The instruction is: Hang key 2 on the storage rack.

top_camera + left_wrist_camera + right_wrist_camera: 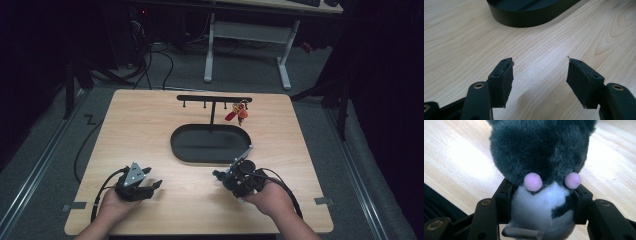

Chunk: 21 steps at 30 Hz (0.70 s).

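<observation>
Plush toy (541, 170), grey with pink cheeks and a white belly, sits clamped in my right gripper (239, 179) near the counter's (150, 130) front edge, just in front of the black oval tray (210, 144); my left gripper (540, 82) rests released near the front-left corner, nothing between its pads.

One black oval tray (186, 150) lies on one wooden table (150, 120). Behind the tray stands one black hook rack (214, 98), bearing what looks like one red keychain charm (238, 113). In front of the tray are two grippers, one holding one plush toy (541, 162).
</observation>
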Available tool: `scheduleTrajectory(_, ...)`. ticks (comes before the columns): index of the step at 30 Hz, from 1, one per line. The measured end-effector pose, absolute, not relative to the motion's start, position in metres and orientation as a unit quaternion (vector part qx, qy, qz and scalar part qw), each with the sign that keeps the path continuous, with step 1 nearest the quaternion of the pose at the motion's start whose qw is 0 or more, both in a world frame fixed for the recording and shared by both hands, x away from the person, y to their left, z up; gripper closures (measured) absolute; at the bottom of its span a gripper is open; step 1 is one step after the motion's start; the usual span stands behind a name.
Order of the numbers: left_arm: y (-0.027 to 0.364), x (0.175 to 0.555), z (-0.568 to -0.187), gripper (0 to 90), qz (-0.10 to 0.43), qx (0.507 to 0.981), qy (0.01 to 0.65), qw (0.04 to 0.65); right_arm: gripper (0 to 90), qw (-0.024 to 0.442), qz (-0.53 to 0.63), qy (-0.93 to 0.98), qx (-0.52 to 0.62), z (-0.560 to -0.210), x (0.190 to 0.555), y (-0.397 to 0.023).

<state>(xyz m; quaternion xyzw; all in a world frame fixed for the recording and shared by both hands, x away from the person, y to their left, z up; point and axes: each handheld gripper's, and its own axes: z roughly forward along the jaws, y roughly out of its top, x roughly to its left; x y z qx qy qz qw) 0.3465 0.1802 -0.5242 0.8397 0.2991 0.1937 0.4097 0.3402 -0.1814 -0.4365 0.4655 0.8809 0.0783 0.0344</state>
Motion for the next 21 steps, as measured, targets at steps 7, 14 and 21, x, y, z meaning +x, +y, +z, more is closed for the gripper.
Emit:
scheduleTrajectory(7, 0.181, 0.347, -0.524, 37.6, 0.192, 0.840, 0.299, 0.411, 47.4, 0.044, 0.083, 0.874, 0.476, -0.424, 0.351, -0.187)
scheduleTrajectory(14, 0.180, 0.347, -0.524, 37.6, 0.193, 0.840, 0.298, 0.411, 47.6, 0.049, 0.092, 0.863, 0.494, -0.408, 0.364, -0.193)
scheduleTrajectory(21, 0.180, 0.347, -0.524, 37.6, 0.193, 0.840, 0.298, 0.411, 47.7, 0.050, 0.092, 0.861, 0.497, -0.397, 0.374, -0.195)
